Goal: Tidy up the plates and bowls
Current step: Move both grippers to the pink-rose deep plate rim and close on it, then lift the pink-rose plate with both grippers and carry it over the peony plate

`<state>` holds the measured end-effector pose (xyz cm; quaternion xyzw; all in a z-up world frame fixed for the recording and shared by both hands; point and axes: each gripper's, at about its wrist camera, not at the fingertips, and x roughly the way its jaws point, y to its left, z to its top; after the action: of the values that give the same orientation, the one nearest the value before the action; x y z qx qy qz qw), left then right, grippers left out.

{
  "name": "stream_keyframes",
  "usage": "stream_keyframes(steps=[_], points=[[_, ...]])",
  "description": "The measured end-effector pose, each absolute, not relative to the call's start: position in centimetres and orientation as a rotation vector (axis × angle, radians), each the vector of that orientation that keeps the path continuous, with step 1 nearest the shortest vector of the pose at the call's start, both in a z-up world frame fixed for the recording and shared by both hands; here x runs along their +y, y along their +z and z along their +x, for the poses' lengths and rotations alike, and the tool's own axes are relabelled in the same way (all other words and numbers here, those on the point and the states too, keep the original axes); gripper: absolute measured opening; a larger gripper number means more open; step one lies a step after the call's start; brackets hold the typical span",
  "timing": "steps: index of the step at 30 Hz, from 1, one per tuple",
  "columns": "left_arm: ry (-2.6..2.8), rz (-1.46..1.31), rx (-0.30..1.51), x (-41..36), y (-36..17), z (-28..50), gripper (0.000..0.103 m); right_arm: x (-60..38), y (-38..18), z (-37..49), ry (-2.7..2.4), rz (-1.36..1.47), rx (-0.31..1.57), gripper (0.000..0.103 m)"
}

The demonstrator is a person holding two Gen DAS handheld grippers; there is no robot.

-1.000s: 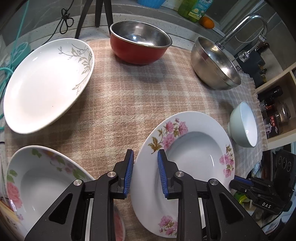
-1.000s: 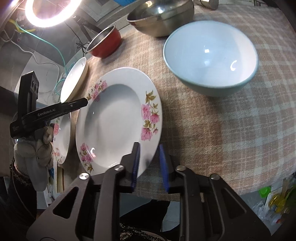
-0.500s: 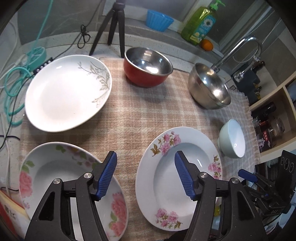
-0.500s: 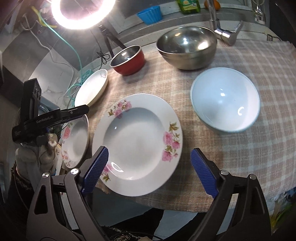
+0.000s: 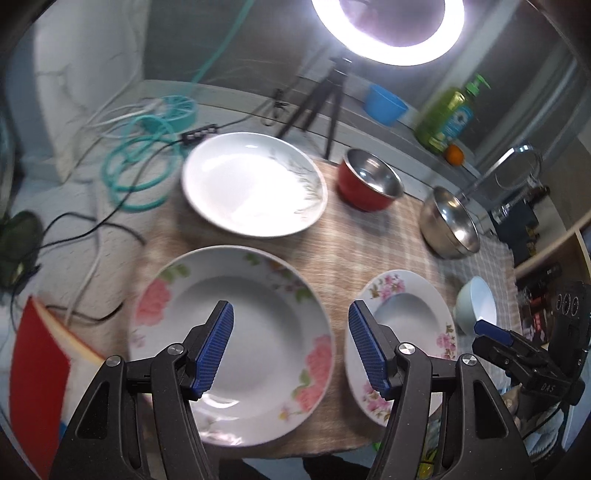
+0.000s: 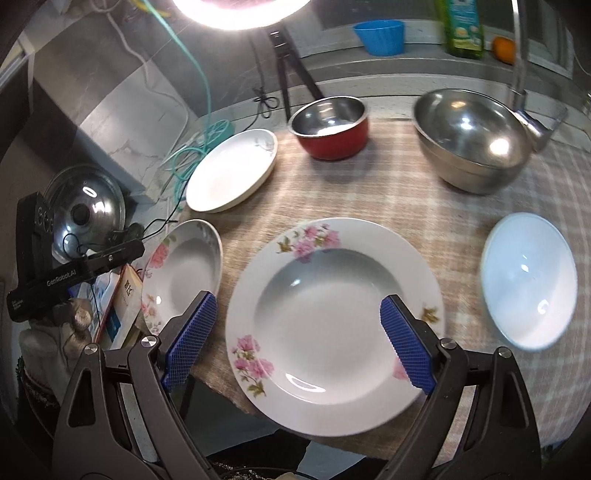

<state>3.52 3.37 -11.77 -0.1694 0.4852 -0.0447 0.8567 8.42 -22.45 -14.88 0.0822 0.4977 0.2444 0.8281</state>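
A deep plate with small pink flowers (image 6: 332,325) lies on the checked cloth (image 6: 424,206) at the near edge, and my right gripper (image 6: 297,306) hovers open above it, its jaws empty. My left gripper (image 5: 290,332) hangs open and empty over a larger plate with big pink roses (image 5: 251,280). That rose plate (image 6: 184,273) lies left of the small-flowered plate (image 5: 406,317). Farther back stand a white leaf-patterned plate (image 5: 251,184), a red bowl (image 5: 369,181) and a steel bowl (image 5: 450,225). A pale blue bowl (image 6: 528,288) sits at the right.
A ring light on a tripod (image 5: 325,99) stands behind the cloth, with teal hose (image 5: 140,166) and cables on the left. On the back ledge are a blue cup (image 6: 380,35), a soap bottle (image 5: 447,114) and an orange. A tap (image 5: 513,166), a pot lid (image 6: 88,210) and a red book (image 5: 37,369) lie around.
Both grippers were almost shut at the small-flowered plate's rim; both have opened wide and lifted back. The left view has swung left over the rose plate.
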Motion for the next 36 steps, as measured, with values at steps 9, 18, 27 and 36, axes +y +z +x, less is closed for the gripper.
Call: stream_keyframes(steps=[9,18,27,36], points=[[0.041,-0.444,1.001,8.1,-12.8,-0.1,0.064,-17.0,-14.5,9.7,0.645,0.063,1.052,0.092],[0.129,-0.507,1.001,10.7,-14.9,-2.0,0.06,-12.7,-15.8,11.1,0.729,0.018,1.095,0.082],[0.124,-0.566,1.044,11.6,-16.9,-2.2,0.035,-9.8,-18.7,13.1,0.739,-0.029,1.17,0.052],[0.099,-0.626,1.074,12.3,-18.3,-1.5,0.026,-8.2,-21.0,14.5,0.753,-0.025,1.249,0.031]])
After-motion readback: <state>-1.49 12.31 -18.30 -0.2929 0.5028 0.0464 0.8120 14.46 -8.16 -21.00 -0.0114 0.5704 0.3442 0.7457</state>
